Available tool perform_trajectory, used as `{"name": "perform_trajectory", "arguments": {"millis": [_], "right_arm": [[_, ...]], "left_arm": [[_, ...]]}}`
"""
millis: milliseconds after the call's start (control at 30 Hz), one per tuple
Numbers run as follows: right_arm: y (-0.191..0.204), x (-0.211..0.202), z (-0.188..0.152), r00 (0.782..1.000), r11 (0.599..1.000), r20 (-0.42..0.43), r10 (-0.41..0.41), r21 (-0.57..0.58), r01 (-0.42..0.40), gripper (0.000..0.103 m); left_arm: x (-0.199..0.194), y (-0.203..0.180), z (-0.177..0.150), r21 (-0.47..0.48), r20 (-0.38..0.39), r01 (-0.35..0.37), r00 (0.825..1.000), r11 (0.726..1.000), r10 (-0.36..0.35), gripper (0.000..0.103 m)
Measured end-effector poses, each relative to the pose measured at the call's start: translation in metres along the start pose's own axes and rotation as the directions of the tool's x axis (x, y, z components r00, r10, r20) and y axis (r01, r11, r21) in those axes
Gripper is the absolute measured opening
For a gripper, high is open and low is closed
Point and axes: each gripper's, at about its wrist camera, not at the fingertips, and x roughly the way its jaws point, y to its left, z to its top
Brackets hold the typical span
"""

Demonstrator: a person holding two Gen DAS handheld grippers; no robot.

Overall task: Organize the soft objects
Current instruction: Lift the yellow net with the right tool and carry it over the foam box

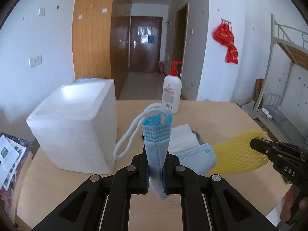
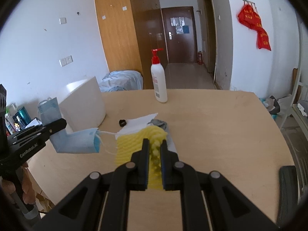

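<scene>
Left gripper (image 1: 156,154) reaching forward over the near left side, its fingers (image 1: 143,165) clamping a folded blue face mask (image 1: 156,150), right gripper (image 2: 155,150) reaching forward on the near right, fingers (image 2: 144,154) pinching yellow foam netting (image 2: 134,144), both raised.

Right gripper (image 2: 155,144) clamped on yellow foam net (image 2: 130,146) above table (image 2: 221,125). Left gripper (image 2: 57,126) grips blue mask (image 2: 77,142). Bottle (image 2: 158,82) near far edge.
</scene>
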Motion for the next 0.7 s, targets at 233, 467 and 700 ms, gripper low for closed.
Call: {"name": "perform_trajectory", "arguments": {"millis": [233,467,700], "right_arm": [[0.004,-0.003,-0.002,1.0,1.0,0.016,-0.022,0.001,0.022,0.013],[0.02,-0.011,0.003,0.998,0.999,0.052,-0.02,-0.046,0.022,0.013],[0.035,-0.01,0.011,0.997,0.996,0.069,0.025,-0.082,-0.02,0.013]], "left_arm": [[-0.019,0.01,-0.003,-0.019,0.061,-0.059,0.996,0.998,0.06,0.01],[-0.025,0.011,-0.004,-0.02,0.086,-0.07,0.994,0.997,0.072,0.01],[-0.038,0.021,-0.006,-0.054,0.116,-0.109,0.987,0.993,0.115,0.01]]}}
